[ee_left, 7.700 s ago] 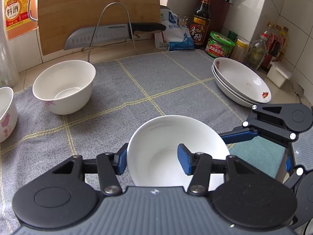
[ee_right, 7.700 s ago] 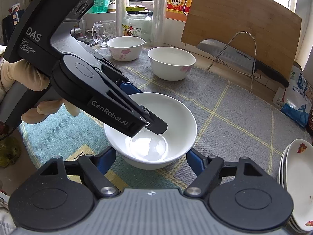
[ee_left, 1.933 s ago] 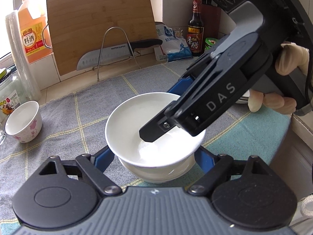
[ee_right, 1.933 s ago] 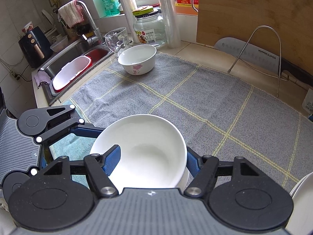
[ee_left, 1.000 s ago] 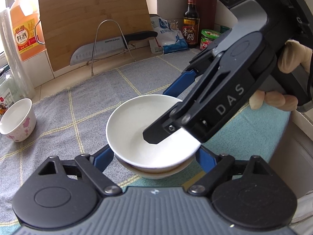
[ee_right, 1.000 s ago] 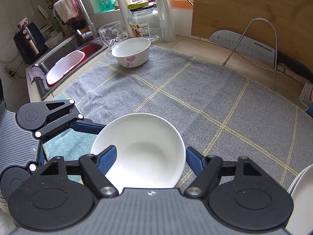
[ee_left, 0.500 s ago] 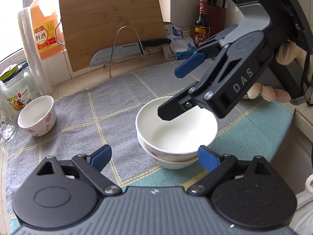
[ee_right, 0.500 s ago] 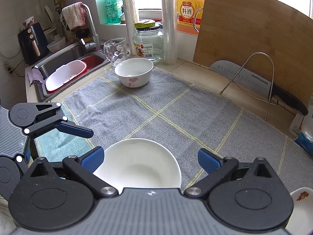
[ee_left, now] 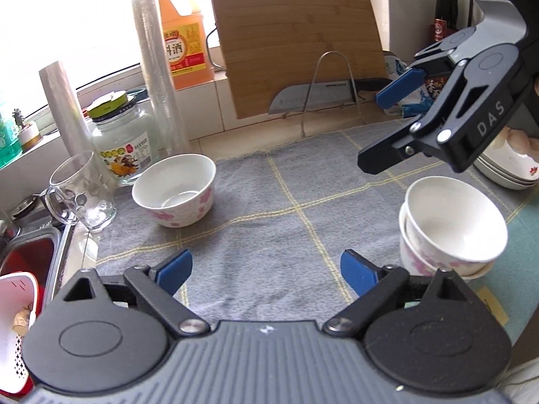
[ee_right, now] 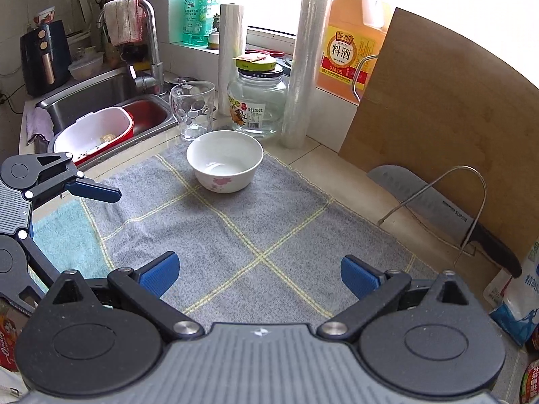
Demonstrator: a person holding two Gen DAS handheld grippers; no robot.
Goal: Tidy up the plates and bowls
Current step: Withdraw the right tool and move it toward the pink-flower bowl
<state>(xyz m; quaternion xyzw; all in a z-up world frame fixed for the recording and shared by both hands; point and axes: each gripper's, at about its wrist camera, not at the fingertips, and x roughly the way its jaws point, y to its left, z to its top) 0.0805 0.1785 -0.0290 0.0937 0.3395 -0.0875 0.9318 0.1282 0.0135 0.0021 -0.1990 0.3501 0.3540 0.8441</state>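
Observation:
Two white flowered bowls sit nested as a stack [ee_left: 451, 229] on the grey mat at the right of the left wrist view. A third flowered bowl [ee_left: 175, 190] stands alone at the mat's far left, and shows in the right wrist view [ee_right: 225, 160] too. White plates [ee_left: 505, 168] are stacked at the far right. My left gripper [ee_left: 266, 272] is open and empty over the mat. My right gripper [ee_right: 259, 274] is open and empty, raised above the stack.
A glass mug [ee_left: 81, 192], a jar [ee_right: 257, 101] and film rolls [ee_right: 301, 64] stand behind the lone bowl. A cutting board [ee_left: 296, 43] and a knife on a wire rack [ee_left: 323, 96] line the back. The sink [ee_right: 111, 104] holds a colander.
The right gripper let go of the bowl it nested in the other and rose away. The left gripper pulled back and swung left, so the lone bowl is now ahead.

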